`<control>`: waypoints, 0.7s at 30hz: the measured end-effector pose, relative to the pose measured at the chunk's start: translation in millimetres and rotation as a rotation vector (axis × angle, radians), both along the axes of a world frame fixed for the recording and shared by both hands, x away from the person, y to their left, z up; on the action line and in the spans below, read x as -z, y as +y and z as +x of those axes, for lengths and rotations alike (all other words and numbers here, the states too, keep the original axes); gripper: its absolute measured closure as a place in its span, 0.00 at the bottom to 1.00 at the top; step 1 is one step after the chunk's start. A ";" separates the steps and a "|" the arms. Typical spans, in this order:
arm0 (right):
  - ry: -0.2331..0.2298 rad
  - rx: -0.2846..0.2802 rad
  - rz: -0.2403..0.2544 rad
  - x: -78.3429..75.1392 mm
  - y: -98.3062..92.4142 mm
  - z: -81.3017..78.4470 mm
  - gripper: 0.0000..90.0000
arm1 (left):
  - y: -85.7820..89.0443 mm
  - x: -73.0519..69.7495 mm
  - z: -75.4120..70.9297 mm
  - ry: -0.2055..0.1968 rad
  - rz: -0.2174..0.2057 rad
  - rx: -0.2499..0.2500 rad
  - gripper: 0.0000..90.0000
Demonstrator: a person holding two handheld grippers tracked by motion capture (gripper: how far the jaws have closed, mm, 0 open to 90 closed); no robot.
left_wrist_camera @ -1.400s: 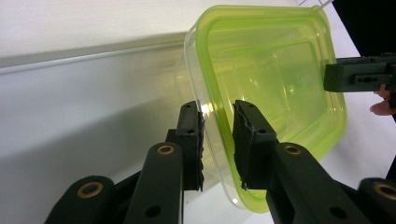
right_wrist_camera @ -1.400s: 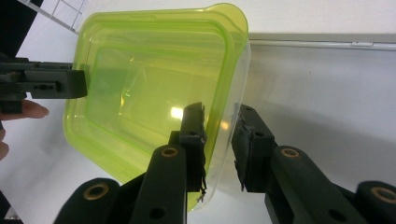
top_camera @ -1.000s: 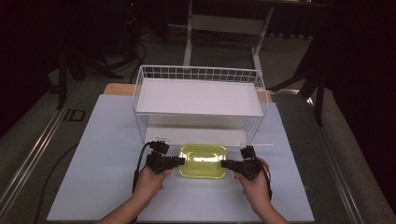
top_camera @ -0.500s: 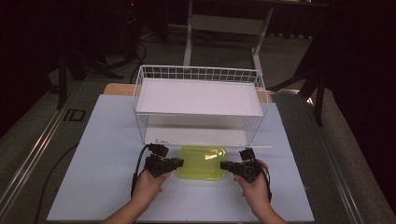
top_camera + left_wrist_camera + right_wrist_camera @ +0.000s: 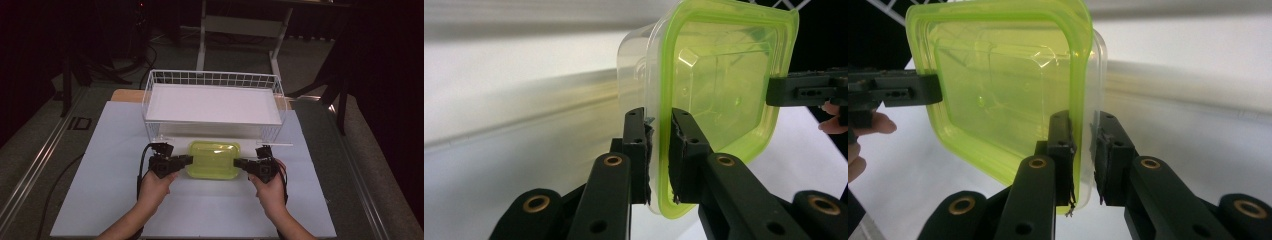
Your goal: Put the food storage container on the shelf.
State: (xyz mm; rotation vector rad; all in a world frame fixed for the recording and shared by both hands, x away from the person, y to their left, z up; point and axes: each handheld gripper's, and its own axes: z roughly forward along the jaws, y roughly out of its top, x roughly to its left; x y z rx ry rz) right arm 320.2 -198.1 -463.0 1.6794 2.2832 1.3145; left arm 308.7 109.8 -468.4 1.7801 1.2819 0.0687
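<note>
A lidded container [image 5: 213, 159], clear plastic with a yellow-green lid, sits in the near middle of the bench [image 5: 100, 190], just in front of the white wire basket [image 5: 212, 100] that stands across the far half of the white sheet. The left hand-held gripper [image 5: 186, 159] is clamped on the container's left edge, and the right hand-held gripper [image 5: 238, 163] is clamped on its right edge, so the box is pinched from both ends at once.

In the left gripper view the two black jaws close on the rim of the container [image 5: 719, 100], one pad on the clear body side and one on the green lid side, with the other hand-held gripper [image 5: 806, 89] biting the opposite edge farther off. The right gripper view mirrors this: its pads squeeze the rim of the container [image 5: 998, 90] (lid facing left there), and the left hand-held gripper [image 5: 898, 90] grips the far edge. Each hand [image 5: 157, 187] wraps its tool from below, cables trailing toward the near edge.
</note>
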 end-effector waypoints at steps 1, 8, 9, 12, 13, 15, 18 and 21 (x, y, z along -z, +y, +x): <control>-0.002 -0.001 0.000 -1.3 0.5 1.1 0.88 | 1.4 -1.4 3.7 -0.016 -0.004 0.004 0.90; -0.030 0.009 -0.008 -5.3 6.0 14.4 0.88 | 4.6 3.4 17.5 -0.057 0.000 -0.011 0.89; -0.027 0.011 -0.006 -2.8 7.0 16.3 0.88 | 4.9 6.6 20.2 -0.054 0.005 -0.015 0.89; -0.025 0.020 -0.007 7.4 8.9 22.6 0.88 | 5.0 12.2 24.0 -0.052 0.007 -0.019 0.89; -0.024 0.025 -0.004 9.3 9.2 23.8 0.88 | 4.9 14.2 25.5 -0.052 0.010 -0.020 0.89; -0.029 0.030 -0.002 13.7 9.7 26.5 0.88 | 4.4 16.0 27.2 -0.055 0.009 -0.027 0.89; -0.045 0.041 -0.007 16.0 9.7 29.6 0.88 | 2.9 18.6 30.8 -0.065 0.005 -0.033 0.89; -0.055 0.055 -0.015 17.2 9.7 33.2 0.88 | 0.8 21.7 35.1 -0.067 0.006 -0.040 0.89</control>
